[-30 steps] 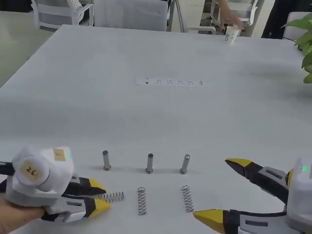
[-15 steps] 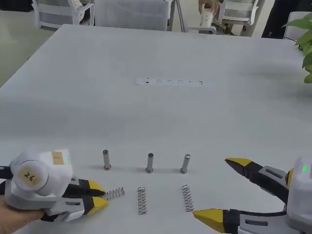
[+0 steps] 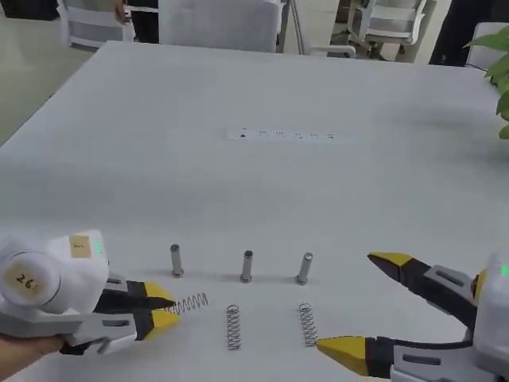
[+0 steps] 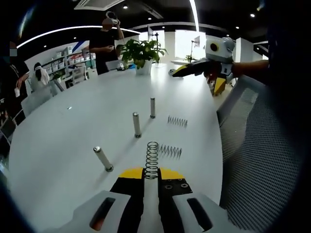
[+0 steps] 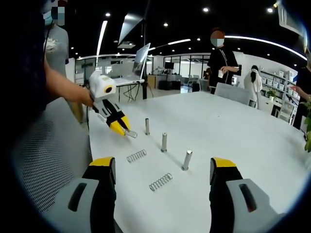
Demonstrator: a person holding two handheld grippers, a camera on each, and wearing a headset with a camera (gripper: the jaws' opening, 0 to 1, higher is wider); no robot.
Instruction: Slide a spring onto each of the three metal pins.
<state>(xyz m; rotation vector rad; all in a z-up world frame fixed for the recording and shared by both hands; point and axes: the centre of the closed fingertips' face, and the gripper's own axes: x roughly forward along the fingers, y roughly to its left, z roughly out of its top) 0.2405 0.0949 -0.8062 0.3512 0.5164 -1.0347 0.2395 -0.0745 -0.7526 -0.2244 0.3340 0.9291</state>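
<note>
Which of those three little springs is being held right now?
The leftmost spring, pinched at one end by the fingers of the left gripper; the middle spring and right spring lie loose on the table.

On your table [image 3: 254, 183] the left pin [image 3: 176, 260], middle pin [image 3: 247, 267] and right pin [image 3: 305, 268] stand in a row | middle spring [image 3: 233, 326] lies before the middle pin, right spring [image 3: 307, 324] before the right pin | left spring [image 3: 191, 302] sticks out of your left gripper [image 3: 169, 310], near the left pin | your right gripper [image 3: 347, 301] sits right of them all
</note>
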